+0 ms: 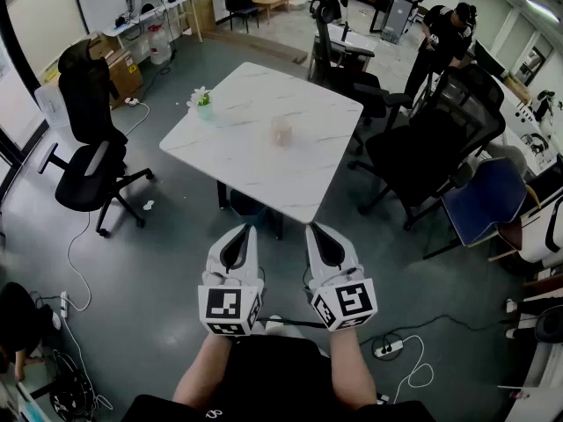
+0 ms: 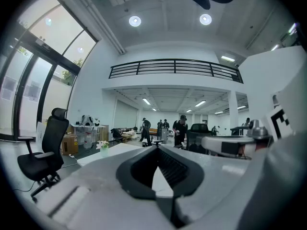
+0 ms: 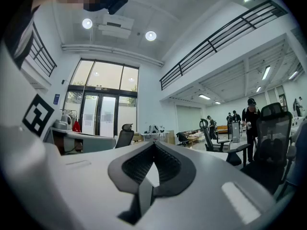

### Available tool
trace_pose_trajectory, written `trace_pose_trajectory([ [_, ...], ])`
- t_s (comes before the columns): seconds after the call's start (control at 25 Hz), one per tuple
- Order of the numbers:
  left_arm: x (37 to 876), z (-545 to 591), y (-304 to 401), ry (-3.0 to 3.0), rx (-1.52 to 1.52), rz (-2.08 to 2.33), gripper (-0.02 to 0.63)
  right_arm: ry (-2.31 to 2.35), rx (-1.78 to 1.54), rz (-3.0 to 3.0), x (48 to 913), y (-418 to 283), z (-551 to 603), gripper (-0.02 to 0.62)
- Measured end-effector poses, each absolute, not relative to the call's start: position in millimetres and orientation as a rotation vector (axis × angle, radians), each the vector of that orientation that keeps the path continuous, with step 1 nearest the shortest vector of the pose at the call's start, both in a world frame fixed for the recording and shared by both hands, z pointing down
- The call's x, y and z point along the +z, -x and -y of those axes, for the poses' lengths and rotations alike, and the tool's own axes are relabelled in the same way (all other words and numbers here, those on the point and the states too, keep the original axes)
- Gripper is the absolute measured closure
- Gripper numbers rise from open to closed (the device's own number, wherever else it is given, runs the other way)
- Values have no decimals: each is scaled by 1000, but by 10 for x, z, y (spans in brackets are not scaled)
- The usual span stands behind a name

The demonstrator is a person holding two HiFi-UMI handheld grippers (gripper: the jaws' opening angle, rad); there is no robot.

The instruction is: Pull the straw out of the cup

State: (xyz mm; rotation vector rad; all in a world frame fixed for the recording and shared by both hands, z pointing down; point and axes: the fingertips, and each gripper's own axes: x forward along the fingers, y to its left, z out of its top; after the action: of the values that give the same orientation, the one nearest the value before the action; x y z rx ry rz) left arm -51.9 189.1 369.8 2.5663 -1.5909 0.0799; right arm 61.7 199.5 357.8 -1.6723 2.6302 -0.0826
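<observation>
Cup of clear plastic (image 1: 281, 130) stands upright near the middle of the white marble-patterned square table (image 1: 264, 174). The head view blurs it too much to tell what it holds, and no straw can be made out in it from here. A small green vase of white flowers (image 1: 203, 104) stands at the table's far left edge, well apart from the cup; the left gripper view also shows the vase (image 2: 102, 146) on the table's pale top (image 2: 120, 150). Both grippers are held side by side low over the grey floor (image 1: 158, 280), short of the table's near corner and well apart from the cup, which lies ahead of them and roughly between their two lines. The left gripper (image 1: 243, 229) has its jaws closed, the tips meeting above a teardrop-shaped gap in the black ribbed pads, and it grips nothing (image 2: 156, 146). The right gripper (image 1: 315, 229) is the same: tips together, pads bowed apart below them, nothing held (image 3: 153, 145). A black office chair (image 1: 88, 148) stands to the left of the table, and other chairs stand to its right.
</observation>
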Motion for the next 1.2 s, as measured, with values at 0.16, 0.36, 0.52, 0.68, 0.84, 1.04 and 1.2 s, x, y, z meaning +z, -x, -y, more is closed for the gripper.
trace_pose_trajectory([
  [0.16, 3676, -1955, 454, -2561, 82, 1601, 606, 1662, -92, -2597, 3528, -704, -2048, 594],
  [0.36, 3719, -2039, 426, -2553, 108, 1615, 604, 1671, -146, -2563, 3610, -789, -2015, 594],
  [0.52, 3780, -2016, 569, -2513, 127, 1659, 606, 1639, -177, -2591, 3679, -666, -1971, 594],
  [0.68, 3828, -1900, 586, -2491, 124, 1664, 605, 1622, -185, -2618, 3730, -616, -1858, 594],
  [0.84, 3912, -1671, 510, -2500, 131, 1625, 606, 1657, -191, -2613, 3805, -696, -1623, 594],
  [1.04, 3991, -1196, 451, -2494, 122, 1617, 604, 1666, -199, -2615, 3868, -748, -1152, 594],
  [1.2, 4178, -755, 466, -2456, 159, 1599, 606, 1667, -251, -2623, 4016, -733, -673, 594],
])
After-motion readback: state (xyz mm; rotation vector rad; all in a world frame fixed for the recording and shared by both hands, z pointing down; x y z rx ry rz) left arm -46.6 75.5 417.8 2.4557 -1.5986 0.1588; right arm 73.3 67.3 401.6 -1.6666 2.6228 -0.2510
